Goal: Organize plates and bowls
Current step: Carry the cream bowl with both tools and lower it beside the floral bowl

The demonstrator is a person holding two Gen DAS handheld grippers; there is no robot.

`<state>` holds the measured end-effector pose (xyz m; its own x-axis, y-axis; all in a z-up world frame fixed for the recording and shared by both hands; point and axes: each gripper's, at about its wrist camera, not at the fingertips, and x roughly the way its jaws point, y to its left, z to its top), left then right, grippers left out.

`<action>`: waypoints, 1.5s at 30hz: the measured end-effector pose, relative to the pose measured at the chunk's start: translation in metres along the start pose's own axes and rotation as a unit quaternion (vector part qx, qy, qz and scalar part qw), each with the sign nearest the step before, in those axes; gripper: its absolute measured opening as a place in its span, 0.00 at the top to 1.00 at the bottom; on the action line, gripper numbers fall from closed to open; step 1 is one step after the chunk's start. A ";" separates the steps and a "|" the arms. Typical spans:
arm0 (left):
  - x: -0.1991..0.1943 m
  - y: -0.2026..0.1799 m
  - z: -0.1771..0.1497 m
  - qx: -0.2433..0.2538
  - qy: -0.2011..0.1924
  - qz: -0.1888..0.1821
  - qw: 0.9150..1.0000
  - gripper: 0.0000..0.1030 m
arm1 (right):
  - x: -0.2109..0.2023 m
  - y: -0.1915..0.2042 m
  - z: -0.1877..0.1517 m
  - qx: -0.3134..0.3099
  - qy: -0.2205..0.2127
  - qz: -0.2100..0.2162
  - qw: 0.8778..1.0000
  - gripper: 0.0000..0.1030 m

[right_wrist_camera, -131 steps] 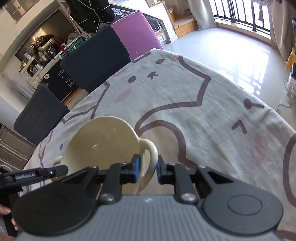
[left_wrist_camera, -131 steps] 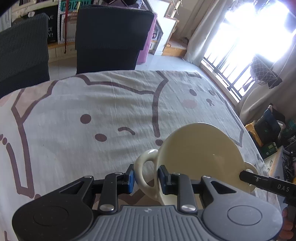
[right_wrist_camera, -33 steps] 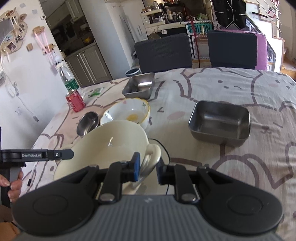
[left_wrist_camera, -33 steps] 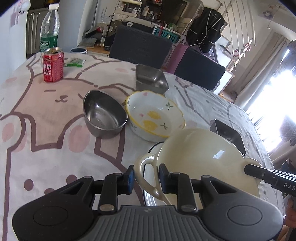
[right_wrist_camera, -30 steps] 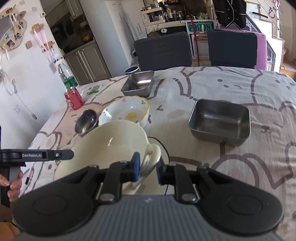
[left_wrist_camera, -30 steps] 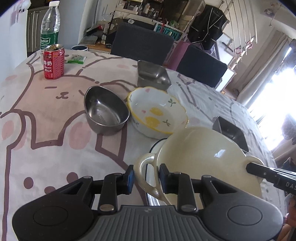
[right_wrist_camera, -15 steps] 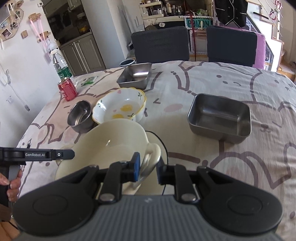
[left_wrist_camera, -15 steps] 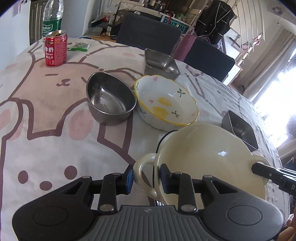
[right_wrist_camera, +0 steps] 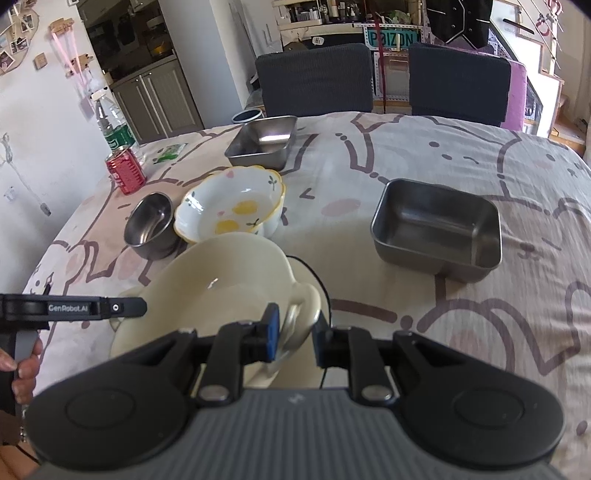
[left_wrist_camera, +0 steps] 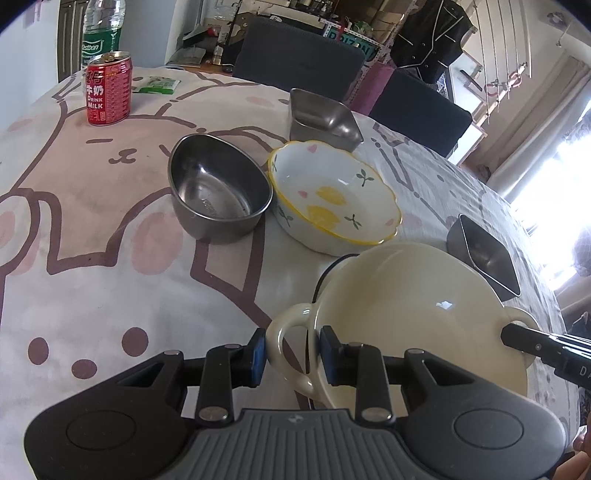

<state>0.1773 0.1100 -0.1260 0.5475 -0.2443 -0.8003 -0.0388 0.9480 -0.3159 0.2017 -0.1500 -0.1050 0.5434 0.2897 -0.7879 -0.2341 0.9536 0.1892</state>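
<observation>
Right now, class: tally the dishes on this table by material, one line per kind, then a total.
Steel: 3, round bowl, far tray, near tray.
Ceramic: 2, flowered bowl, cream two-handled bowl.
Total: 5.

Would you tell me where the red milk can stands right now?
The red milk can stands far left in both views, before the water bottle.

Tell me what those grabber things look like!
Both are black plastic. The left gripper and right gripper each have two round black humps, a grey ribbed plate between them, silver screws and blue pads on the fingertips. White lettering saying GenRobot.AI runs along the left one's side.
</observation>
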 end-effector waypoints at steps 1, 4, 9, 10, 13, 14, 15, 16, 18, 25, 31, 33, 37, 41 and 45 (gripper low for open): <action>0.000 0.000 0.000 0.002 0.001 0.000 1.000 0.69 | 0.001 0.000 0.000 0.001 0.002 -0.002 1.000 0.78; 0.001 -0.002 -0.001 0.011 0.002 0.002 1.000 0.69 | 0.004 -0.002 -0.001 0.006 0.012 -0.004 1.000 0.78; 0.001 -0.004 -0.001 0.019 0.004 0.006 1.000 0.69 | 0.006 -0.003 -0.002 0.004 0.019 -0.002 1.000 0.77; 0.001 -0.004 0.000 0.019 0.004 0.007 1.000 0.69 | 0.006 -0.003 -0.002 0.003 0.019 -0.001 1.000 0.77; 0.000 -0.005 0.000 0.021 0.004 0.009 1.000 0.69 | 0.006 -0.002 -0.003 -0.002 0.021 -0.001 1.000 0.77; 0.000 -0.005 0.000 0.024 0.003 0.010 1.000 0.69 | 0.006 -0.002 -0.004 -0.002 0.022 -0.001 1.000 0.76; -0.001 -0.006 0.000 0.028 0.002 0.012 1.000 0.69 | 0.007 -0.004 -0.004 0.003 0.026 0.002 1.000 0.76; -0.001 -0.007 0.000 0.030 0.001 0.013 0.999 0.69 | 0.008 -0.006 -0.004 0.010 0.030 0.006 0.999 0.76; -0.002 -0.007 0.001 0.032 0.001 0.016 0.999 0.69 | 0.009 -0.009 -0.004 0.020 0.038 0.012 0.999 0.76; -0.004 -0.009 0.002 0.030 0.003 0.012 0.999 0.70 | 0.013 -0.013 -0.008 0.032 0.055 0.015 0.998 0.75; -0.004 -0.010 0.002 0.031 0.004 0.008 0.999 0.69 | 0.019 -0.018 -0.010 0.044 0.074 0.010 0.996 0.74; -0.005 -0.010 0.002 0.033 0.005 0.008 0.999 0.70 | 0.021 -0.018 -0.010 0.044 0.076 0.008 0.996 0.73; -0.005 -0.011 0.002 0.038 0.006 0.008 0.999 0.69 | 0.023 -0.019 -0.011 0.043 0.079 0.006 0.996 0.73; -0.006 -0.011 0.002 0.040 0.007 0.009 0.999 0.68 | 0.028 -0.021 -0.011 0.047 0.083 0.006 0.995 0.72; -0.005 -0.010 0.003 0.040 0.009 0.008 0.999 0.68 | 0.029 -0.021 -0.010 0.046 0.080 0.006 0.996 0.72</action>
<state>0.1774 0.1020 -0.1178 0.5316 -0.2322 -0.8146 0.0203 0.9649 -0.2618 0.2146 -0.1619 -0.1376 0.4045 0.2908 -0.8671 -0.1611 0.9559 0.2455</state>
